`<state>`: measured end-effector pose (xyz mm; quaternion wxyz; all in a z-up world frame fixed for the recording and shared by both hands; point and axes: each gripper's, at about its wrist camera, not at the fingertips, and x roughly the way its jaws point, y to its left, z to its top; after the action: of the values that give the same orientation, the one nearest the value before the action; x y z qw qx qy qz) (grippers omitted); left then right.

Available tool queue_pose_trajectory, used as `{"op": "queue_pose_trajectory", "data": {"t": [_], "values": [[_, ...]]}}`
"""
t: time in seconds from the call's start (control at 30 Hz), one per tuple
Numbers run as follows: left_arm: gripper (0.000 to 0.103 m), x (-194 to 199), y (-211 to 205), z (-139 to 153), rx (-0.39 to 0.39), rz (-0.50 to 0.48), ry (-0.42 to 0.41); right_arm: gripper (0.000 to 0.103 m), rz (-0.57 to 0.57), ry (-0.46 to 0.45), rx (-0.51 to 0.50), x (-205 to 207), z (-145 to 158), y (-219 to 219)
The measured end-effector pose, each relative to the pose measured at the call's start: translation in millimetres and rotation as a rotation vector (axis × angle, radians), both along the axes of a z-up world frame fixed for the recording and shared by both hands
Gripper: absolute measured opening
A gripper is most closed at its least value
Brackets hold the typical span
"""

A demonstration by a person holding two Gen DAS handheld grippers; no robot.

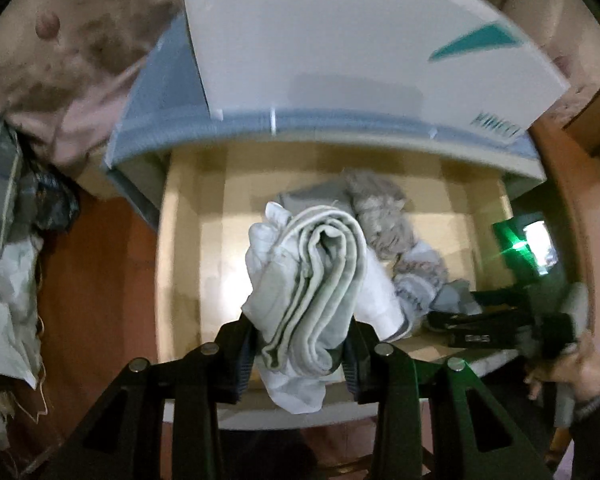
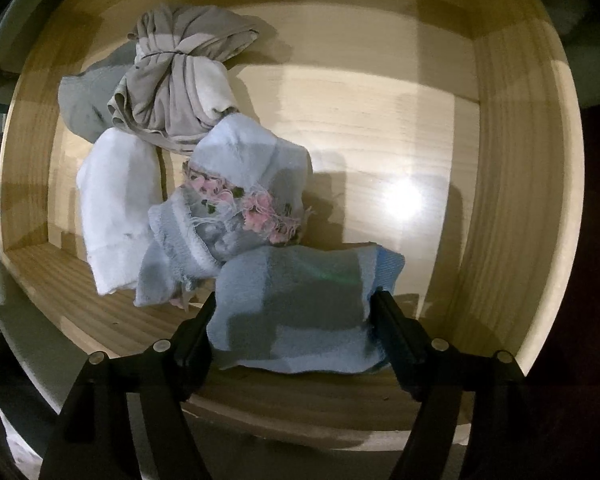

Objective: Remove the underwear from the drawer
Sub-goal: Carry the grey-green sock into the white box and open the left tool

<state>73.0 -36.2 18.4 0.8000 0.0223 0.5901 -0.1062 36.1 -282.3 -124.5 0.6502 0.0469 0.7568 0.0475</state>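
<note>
Item 1: my left gripper (image 1: 300, 344). Its jaws are clamped on a folded pale grey-green garment (image 1: 316, 280) with white cloth bunched against it. The bundle stands up from between the fingers, held over the front part of the open drawer (image 1: 188, 240).

Item 2: my right gripper (image 2: 294, 328). Both fingers press the sides of a light blue cloth piece (image 2: 300, 304) with darker grey-blue patches, which lies on the drawer floor near the front wall. In the left wrist view I see this gripper (image 1: 500, 328) at the right edge, reaching into the drawer, with the hand (image 1: 572, 364) that carries it behind.

Item 3: drawer contents, right wrist view. The pale wooden drawer (image 2: 512, 200) holds a heap left of centre:
- a grey-beige knotted garment (image 2: 180, 80) at the back, resting partly on a grey-blue piece (image 2: 84, 96);
- a white folded piece (image 2: 116, 208) leaning at the left;
- a light blue piece with pink floral trim (image 2: 244, 196), touching the cloth in my right gripper.
The right half of the drawer floor shows bare wood with a bright glare spot.

Item 4: surroundings, left wrist view. A white panel with a teal mark (image 1: 360, 40) sits above the drawer. Patterned fabric (image 1: 60, 40) and crumpled white material (image 1: 8, 304) lie at the left, above an orange-brown floor (image 1: 96, 280).
</note>
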Motion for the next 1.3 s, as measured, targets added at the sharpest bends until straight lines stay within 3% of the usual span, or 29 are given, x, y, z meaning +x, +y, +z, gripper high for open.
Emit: {"op": "queue_pose_trajectory", "data": {"t": [0.23,0.43,0.57,0.63,0.73,0.97,1.13,1.3], "values": [[0.036,3,10,79,-0.044,-0.019,-0.165,0.072,0.022,0.003,-0.016,0,-5,8],[0.036,28,7,150,-0.078,-0.024,-0.334,0.072,0.03,0.001,-0.021,-2,-7,15],[0.036,58,5,180,-0.098,0.01,-0.434,0.072,0.027,0.0,-0.019,-2,-6,16],[0.036,75,3,185,-0.11,0.014,-0.44,0.072,0.025,0.0,-0.019,-2,-6,18],[0.036,103,-7,179,-0.084,0.015,-0.423,0.072,0.028,0.001,-0.022,-1,-7,20],[0.036,146,-32,132,0.019,-0.009,-0.347,0.072,0.027,0.001,-0.014,1,-2,7],[0.037,159,-40,107,0.07,-0.007,-0.291,0.072,0.027,0.001,-0.013,1,-2,5],[0.04,162,-40,95,0.064,0.01,-0.257,0.072,0.028,0.001,-0.013,2,-3,4]]}}
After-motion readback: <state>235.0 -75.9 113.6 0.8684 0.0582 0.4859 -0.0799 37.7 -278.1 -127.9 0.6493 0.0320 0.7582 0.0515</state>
